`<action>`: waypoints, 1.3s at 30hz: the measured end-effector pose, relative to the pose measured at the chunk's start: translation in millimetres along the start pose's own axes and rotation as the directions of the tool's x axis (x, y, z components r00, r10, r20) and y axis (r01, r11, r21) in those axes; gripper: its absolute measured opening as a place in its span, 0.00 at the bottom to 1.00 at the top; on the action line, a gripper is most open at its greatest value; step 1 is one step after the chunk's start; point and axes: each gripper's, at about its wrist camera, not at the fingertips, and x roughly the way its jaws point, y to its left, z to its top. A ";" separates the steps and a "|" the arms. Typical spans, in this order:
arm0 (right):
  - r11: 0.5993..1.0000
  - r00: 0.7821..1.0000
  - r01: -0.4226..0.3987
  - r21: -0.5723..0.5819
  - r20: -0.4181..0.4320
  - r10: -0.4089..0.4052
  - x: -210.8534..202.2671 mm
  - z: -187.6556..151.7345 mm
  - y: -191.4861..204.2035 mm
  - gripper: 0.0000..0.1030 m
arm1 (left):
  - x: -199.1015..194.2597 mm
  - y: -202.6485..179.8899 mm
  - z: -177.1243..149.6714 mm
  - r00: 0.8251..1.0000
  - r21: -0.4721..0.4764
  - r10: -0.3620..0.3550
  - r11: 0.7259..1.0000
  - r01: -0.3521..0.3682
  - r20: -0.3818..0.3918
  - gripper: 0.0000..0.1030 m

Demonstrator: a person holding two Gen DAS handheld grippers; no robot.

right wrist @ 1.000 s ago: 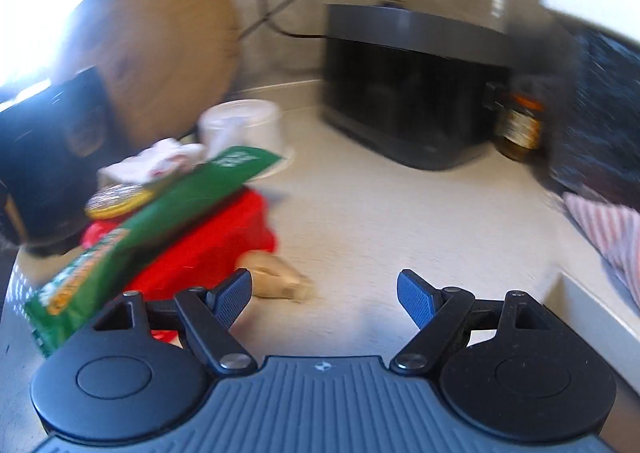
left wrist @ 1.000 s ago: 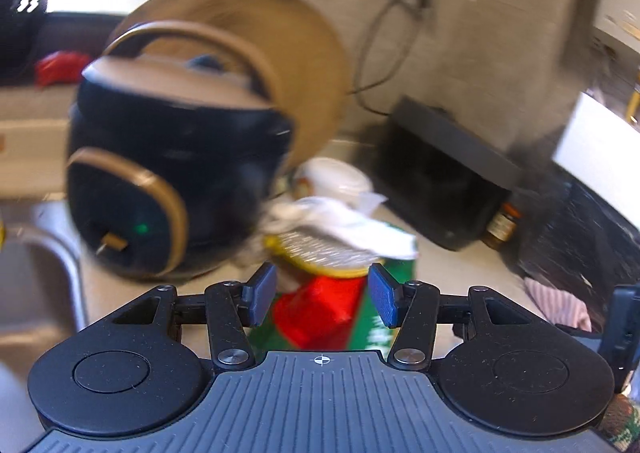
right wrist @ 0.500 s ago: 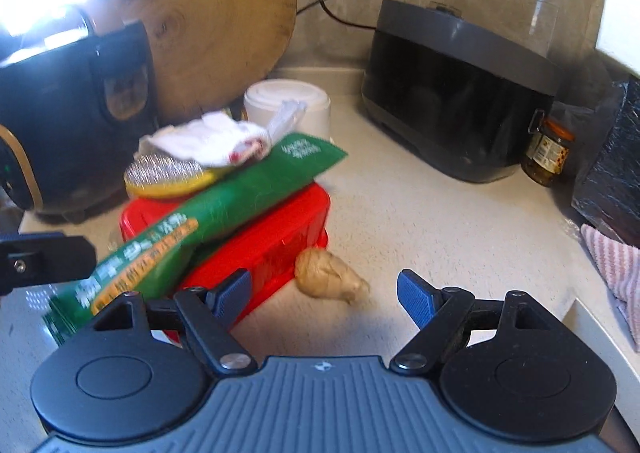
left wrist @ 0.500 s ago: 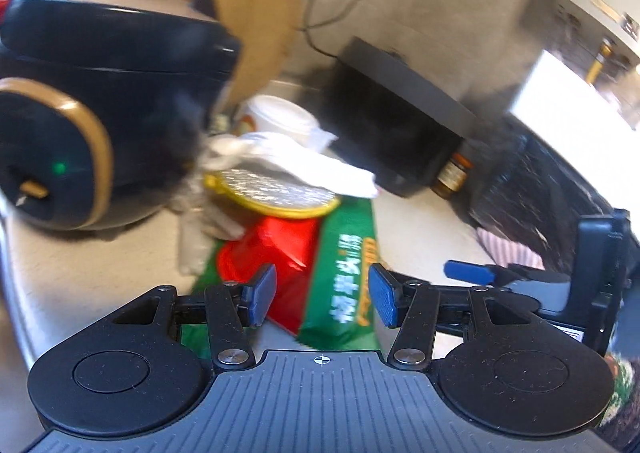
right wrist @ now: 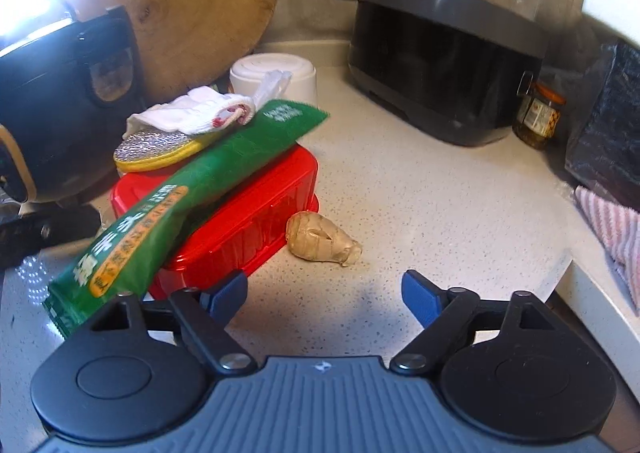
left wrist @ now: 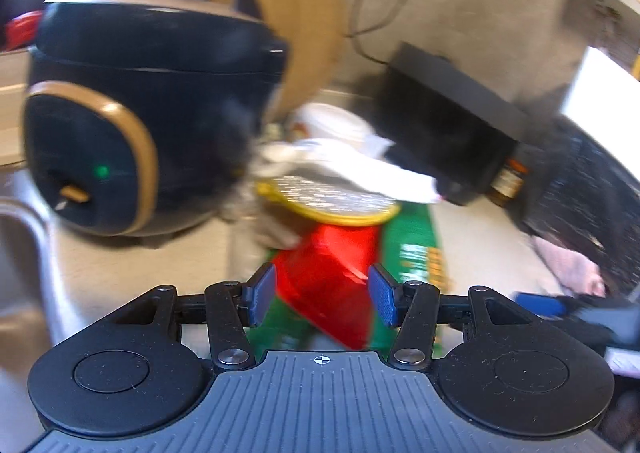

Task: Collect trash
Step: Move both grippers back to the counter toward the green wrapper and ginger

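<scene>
A red plastic box [right wrist: 248,213] lies on the speckled counter under a green snack packet [right wrist: 180,193], a yellow-rimmed silver scourer [right wrist: 160,147] and a white cloth [right wrist: 192,115]. A piece of ginger [right wrist: 320,239] lies just right of the box. My right gripper [right wrist: 322,293] hovers in front of the ginger, its jaws opening with nothing between them. In the blurred left wrist view my left gripper [left wrist: 322,295] is open, and the corner of the red box [left wrist: 328,281] shows between its blue pads without touching them.
A black rice cooker [left wrist: 140,113] and a round wooden board [right wrist: 192,9] stand behind the pile, with an upturned white bowl [right wrist: 276,73]. A dark appliance [right wrist: 440,65], a jar [right wrist: 538,117], a black bag [right wrist: 612,125] and a striped towel [right wrist: 612,225] line the right. A sink [left wrist: 16,237] lies left.
The left gripper has sunk toward the pile, so the red box corner now sits between its pads. The right gripper has edged closer to the ginger and its jaws stand slightly wider.
</scene>
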 end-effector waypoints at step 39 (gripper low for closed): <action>0.971 0.987 -0.122 0.206 0.129 0.096 -24.5 -17.6 -83.3 0.87 | 16.0 -34.0 7.1 0.977 0.092 -0.174 0.978 0.186 -0.119 0.49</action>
